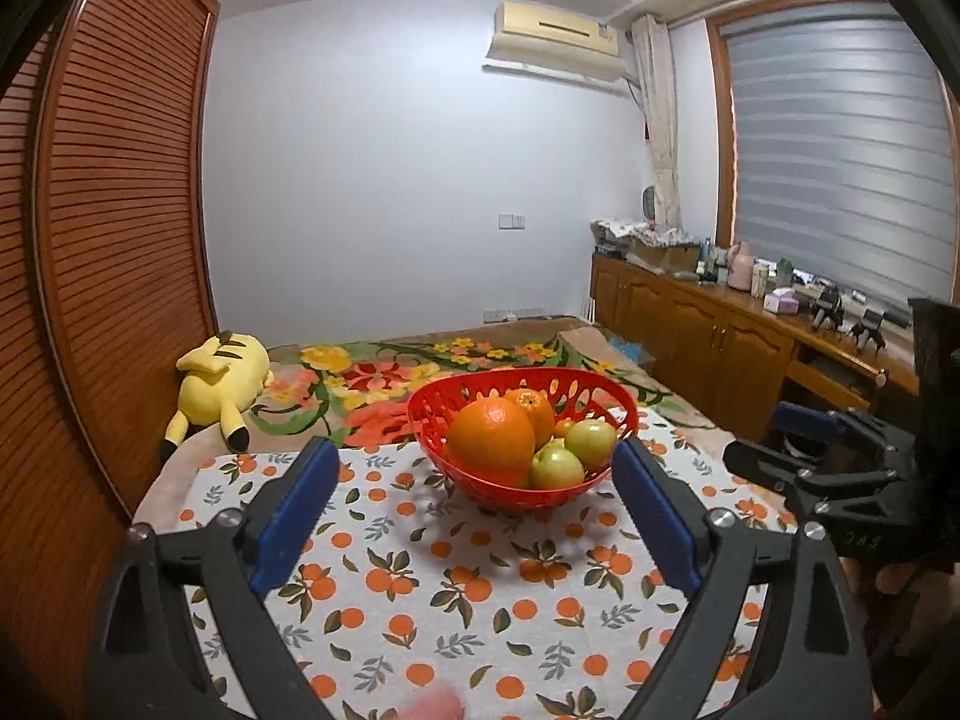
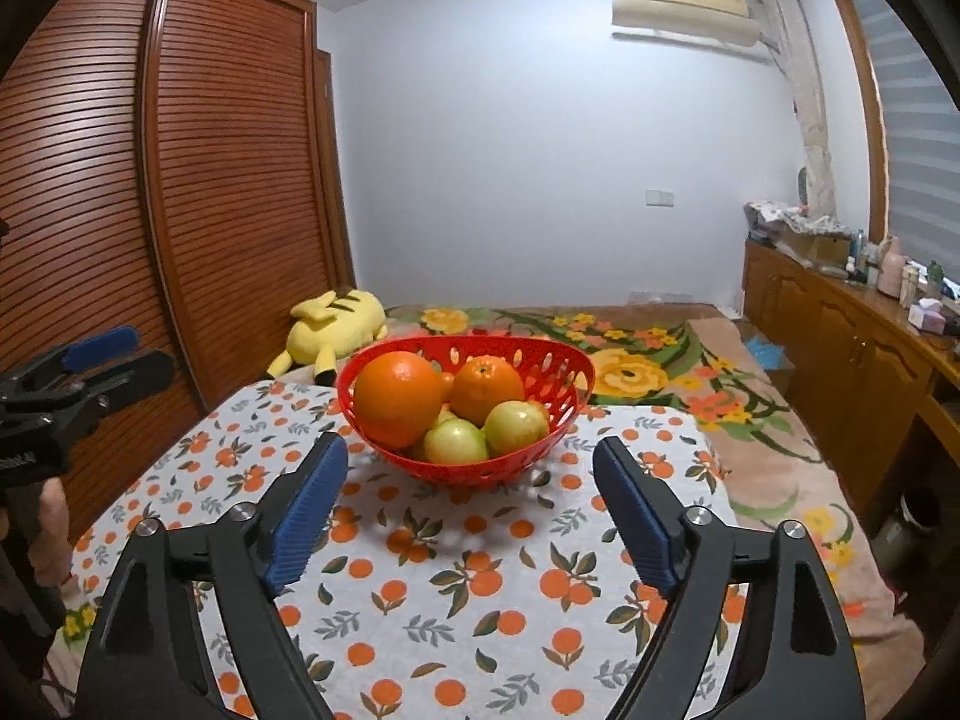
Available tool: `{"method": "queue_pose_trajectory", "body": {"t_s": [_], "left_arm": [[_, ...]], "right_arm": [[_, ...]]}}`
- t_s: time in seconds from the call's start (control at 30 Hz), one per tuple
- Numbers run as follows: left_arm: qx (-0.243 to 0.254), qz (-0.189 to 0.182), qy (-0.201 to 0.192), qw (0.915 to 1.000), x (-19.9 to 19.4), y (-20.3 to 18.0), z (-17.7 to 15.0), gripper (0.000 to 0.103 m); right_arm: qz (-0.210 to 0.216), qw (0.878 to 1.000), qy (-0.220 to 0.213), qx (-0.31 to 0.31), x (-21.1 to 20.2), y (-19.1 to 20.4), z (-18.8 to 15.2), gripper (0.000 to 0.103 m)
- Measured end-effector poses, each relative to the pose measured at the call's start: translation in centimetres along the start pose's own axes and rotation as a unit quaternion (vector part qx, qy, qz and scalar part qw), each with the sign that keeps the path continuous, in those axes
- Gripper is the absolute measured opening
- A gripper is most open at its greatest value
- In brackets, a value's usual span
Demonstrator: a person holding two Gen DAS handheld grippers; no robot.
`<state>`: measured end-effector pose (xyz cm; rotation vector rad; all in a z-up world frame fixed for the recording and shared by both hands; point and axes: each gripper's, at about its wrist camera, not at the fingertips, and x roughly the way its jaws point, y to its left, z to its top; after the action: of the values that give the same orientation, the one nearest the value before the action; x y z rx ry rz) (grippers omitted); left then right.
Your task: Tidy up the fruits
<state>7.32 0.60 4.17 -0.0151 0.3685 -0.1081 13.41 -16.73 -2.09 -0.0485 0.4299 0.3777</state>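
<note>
A red perforated basket [image 1: 606, 387] [image 2: 549, 360] stands on an orange-print cloth [image 1: 456, 594] [image 2: 468, 588]. It holds a large orange [image 1: 491, 441] [image 2: 397, 399], a smaller orange [image 1: 534, 408] [image 2: 487, 390] and two green apples [image 1: 591, 443] [image 2: 516, 427]. My left gripper [image 1: 474, 468] is open and empty, just short of the basket. My right gripper [image 2: 471, 462] is open and empty, also just short of the basket. The right gripper shows at the right edge of the left wrist view [image 1: 798, 438]. The left gripper shows at the left edge of the right wrist view [image 2: 117, 354]. A blurred pink thing [image 1: 432, 705] lies at the bottom edge of the left wrist view.
The cloth lies on a bed with a floral blanket [image 1: 384, 372] [image 2: 648, 360]. A yellow plush toy [image 1: 222, 381] [image 2: 336, 330] lies at the far left by the louvred wardrobe [image 1: 108, 240] [image 2: 180, 180]. A wooden cabinet with clutter [image 1: 720, 324] [image 2: 852, 324] runs along the right.
</note>
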Motion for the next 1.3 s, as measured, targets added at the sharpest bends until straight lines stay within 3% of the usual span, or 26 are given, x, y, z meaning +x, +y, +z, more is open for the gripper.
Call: {"method": "queue_pose_trajectory", "body": {"t_s": [0.63,1.3], "left_arm": [[-0.009,0.014,0.03,0.9994,-0.3,-0.3,-2.4,0.093],[-0.01,0.016,0.033,0.9993,-0.2,-0.1,-2.7,0.093]], "right_arm": [[-0.019,1.0,-0.014,-0.003,-1.3,0.8,-0.3,0.088],[-0.019,1.0,-0.015,-0.003,-1.4,0.9,-0.3,0.088]]}}
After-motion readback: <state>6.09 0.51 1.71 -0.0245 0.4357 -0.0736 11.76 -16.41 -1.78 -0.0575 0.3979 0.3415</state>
